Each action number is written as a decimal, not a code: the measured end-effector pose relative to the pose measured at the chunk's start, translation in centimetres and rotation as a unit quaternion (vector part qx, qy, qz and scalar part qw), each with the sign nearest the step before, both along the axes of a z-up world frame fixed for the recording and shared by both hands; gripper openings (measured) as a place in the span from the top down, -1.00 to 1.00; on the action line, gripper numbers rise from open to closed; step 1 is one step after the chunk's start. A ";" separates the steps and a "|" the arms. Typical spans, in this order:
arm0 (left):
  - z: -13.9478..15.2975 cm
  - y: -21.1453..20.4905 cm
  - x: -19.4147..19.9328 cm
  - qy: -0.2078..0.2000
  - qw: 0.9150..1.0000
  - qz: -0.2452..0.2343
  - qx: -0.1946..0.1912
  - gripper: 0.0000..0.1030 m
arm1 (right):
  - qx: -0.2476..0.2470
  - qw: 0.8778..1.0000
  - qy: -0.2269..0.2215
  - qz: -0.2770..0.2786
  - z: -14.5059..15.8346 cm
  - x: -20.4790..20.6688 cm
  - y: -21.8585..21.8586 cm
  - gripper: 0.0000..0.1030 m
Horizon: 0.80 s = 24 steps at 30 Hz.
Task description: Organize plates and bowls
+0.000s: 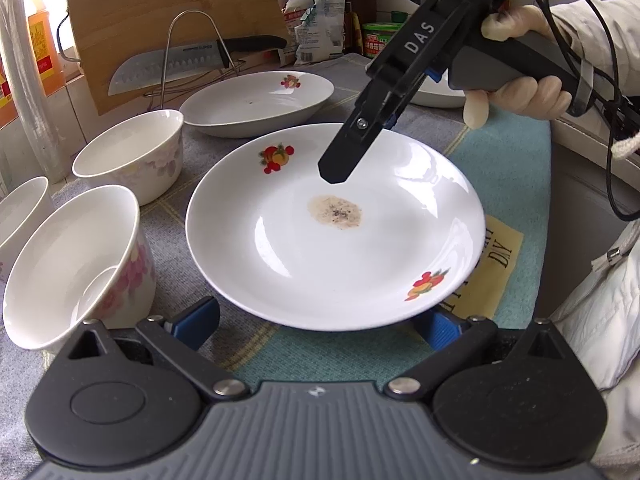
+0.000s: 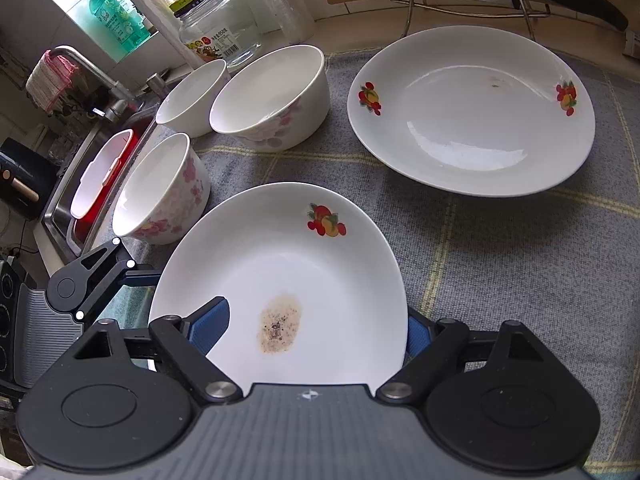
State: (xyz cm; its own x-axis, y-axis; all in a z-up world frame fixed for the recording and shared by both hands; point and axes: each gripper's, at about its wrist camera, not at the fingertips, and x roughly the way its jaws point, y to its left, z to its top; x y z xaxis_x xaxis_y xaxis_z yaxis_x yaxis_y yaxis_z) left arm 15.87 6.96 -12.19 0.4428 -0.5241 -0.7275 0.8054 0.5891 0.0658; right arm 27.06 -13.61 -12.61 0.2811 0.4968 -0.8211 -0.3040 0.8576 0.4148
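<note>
Left wrist view: I'm looking down at the stained plate (image 1: pixel 336 248), which sits on a grey and teal cloth (image 1: pixel 360 352) on the counter.
Stained plate: white with red fruit prints and a brown speckled patch in the centre. Its near rim lies between my left fingers.
Left hand-held gripper (image 1: pixel 316 320): jaws spread wide. The blue left pad is clear of the plate and the right pad is partly hidden under the rim. Nothing is clamped.
Right hand-held gripper (image 2: pixel 312 330): comes in from the upper right, held by a gloved hand (image 1: pixel 520 92). Jaws are apart and straddle the plate's far rim.
Right wrist view: one blue pad is over the plate's inside and the other is outside, behind the rim. I see a wide gap and no pinch on the plate.
Second plate (image 1: pixel 256 104): same fruit pattern, on the cloth beyond the stained one, not touching it.
Bowls: three white floral ones to the left of the plates. These are the near bowl (image 1: pixel 76 256), the back bowl (image 1: pixel 132 156) and the edge bowl (image 1: pixel 20 208), which is cut off by the frame.
Background: knife (image 1: pixel 168 64) on a wire stand, in front of a leaning cutting board (image 1: pixel 160 8).
Sink (image 2: pixel 64 208): beyond the bowls in the right wrist view, with a red and white tub inside.
</note>
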 end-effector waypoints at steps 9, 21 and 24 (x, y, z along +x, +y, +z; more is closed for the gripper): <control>0.2 -0.5 -0.3 -0.019 1.000 -0.022 0.007 -0.98 | 0.007 1.000 0.002 -0.002 0.0 0.0 -0.4 -0.73; 0.4 -0.8 -0.3 -0.006 1.000 -0.023 -0.002 -0.95 | -0.005 1.000 0.008 -0.019 0.2 -0.4 -0.6 -0.68; 0.4 -0.7 -0.4 -0.011 1.000 -0.021 -0.002 -0.95 | -0.004 1.000 0.008 -0.015 0.2 -0.6 -0.7 -0.68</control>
